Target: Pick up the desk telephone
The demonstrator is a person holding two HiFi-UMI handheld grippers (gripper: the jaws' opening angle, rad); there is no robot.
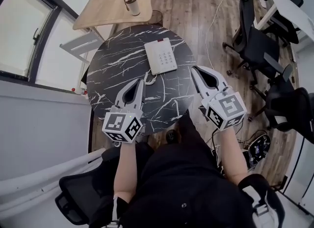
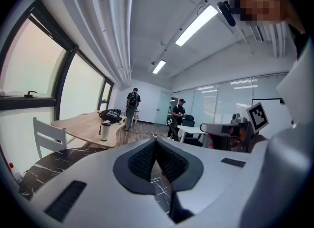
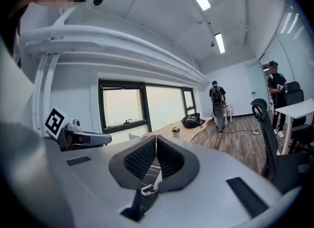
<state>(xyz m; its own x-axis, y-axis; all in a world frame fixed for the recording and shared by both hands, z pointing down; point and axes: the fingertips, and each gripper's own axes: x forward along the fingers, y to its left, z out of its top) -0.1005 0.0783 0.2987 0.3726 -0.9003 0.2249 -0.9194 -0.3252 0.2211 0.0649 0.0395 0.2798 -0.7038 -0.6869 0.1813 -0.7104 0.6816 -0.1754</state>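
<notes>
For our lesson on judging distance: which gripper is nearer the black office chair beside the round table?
Right. The right gripper hangs at the edge of the table toward the chair; the left gripper hangs over the table's middle, farther away.

Left gripper (image 1: 141, 82) and right gripper (image 1: 194, 68) point forward, fingers (image 2: 141, 161) together.

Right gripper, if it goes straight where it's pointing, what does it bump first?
Probably the flat white desk telephone on the round black marble table, near its right edge; height is unclear.
</notes>
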